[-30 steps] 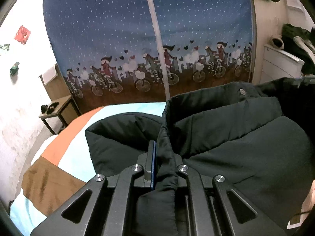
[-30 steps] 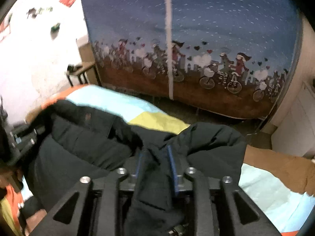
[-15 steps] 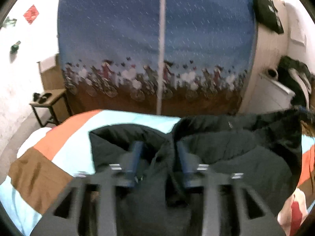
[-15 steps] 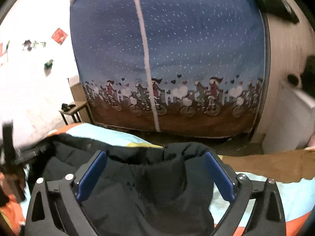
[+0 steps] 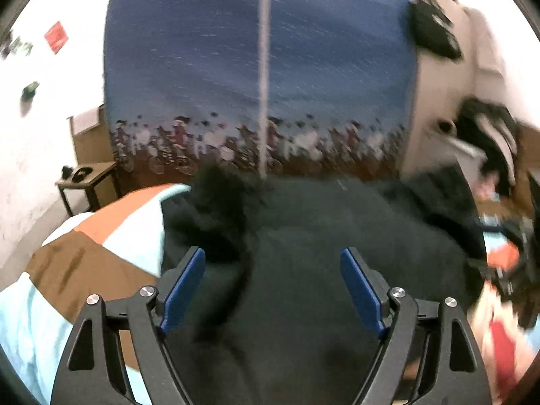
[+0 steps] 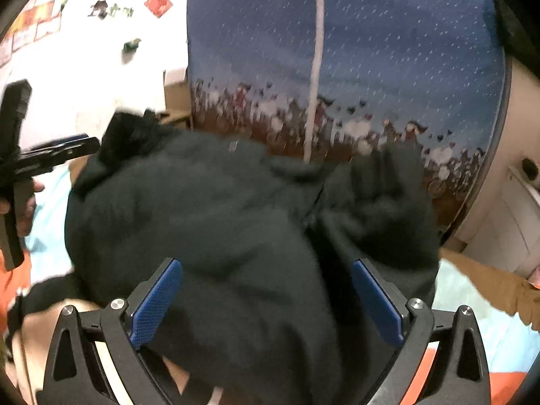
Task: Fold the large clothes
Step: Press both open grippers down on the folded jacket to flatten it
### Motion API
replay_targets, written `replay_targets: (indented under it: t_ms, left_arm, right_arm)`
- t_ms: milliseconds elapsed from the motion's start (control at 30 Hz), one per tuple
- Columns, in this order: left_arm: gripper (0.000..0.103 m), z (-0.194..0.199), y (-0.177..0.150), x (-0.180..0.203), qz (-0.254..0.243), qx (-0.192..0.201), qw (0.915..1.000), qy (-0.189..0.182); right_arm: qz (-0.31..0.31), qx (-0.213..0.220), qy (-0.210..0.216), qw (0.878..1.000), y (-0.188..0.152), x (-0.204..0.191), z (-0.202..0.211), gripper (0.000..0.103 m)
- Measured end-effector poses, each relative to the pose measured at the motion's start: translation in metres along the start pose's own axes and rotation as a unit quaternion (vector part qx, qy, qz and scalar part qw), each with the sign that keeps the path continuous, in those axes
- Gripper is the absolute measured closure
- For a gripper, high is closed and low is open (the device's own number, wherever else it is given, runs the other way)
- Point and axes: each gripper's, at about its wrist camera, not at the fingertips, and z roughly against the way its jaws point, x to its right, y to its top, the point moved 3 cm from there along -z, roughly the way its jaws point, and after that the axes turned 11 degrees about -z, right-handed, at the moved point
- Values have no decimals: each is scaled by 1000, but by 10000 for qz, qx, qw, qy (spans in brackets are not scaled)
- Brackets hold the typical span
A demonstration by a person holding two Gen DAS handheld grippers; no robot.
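In the left wrist view, the left gripper [image 5: 272, 287] has its two blue-padded fingers [image 5: 184, 288] spread wide with nothing pinched between them. Past and under them lies the bulky black padded jacket [image 5: 320, 253], heaped on the patchwork bedspread of orange, brown and pale blue blocks [image 5: 84, 263]; the bedspread shows to the left of the jacket. Behind the jacket hangs a dark blue curtain with a printed band of cyclists [image 5: 260, 77], and a small dark side table [image 5: 87, 177] stands left of the jacket's far edge. In the right wrist view, the right gripper [image 6: 266, 298] is likewise fully spread and holds nothing, the jacket [image 6: 219, 222] filling the gap between its fingers [image 6: 155, 300]. The left gripper [image 6: 62, 150] appears at the jacket's left edge, apart from the cloth.
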Motion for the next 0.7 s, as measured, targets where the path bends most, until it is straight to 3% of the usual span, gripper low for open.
replay_targets:
  t_ms: [167, 333, 700]
  left_arm:
    - [25, -23, -38, 46, -493, -616, 9955, -530]
    - [23, -43, -43, 58, -740, -735, 9937, -418]
    - [10, -77, -19, 36, -226, -591, 9980, 8]
  right_arm:
    - [-264, -225, -102, 9993, -27, 12, -13, 1]
    - [-242, -277, -179, 9992, -35, 18, -26, 1]
    - [-412, -38, -139, 9990, 2, 24, -63, 0]
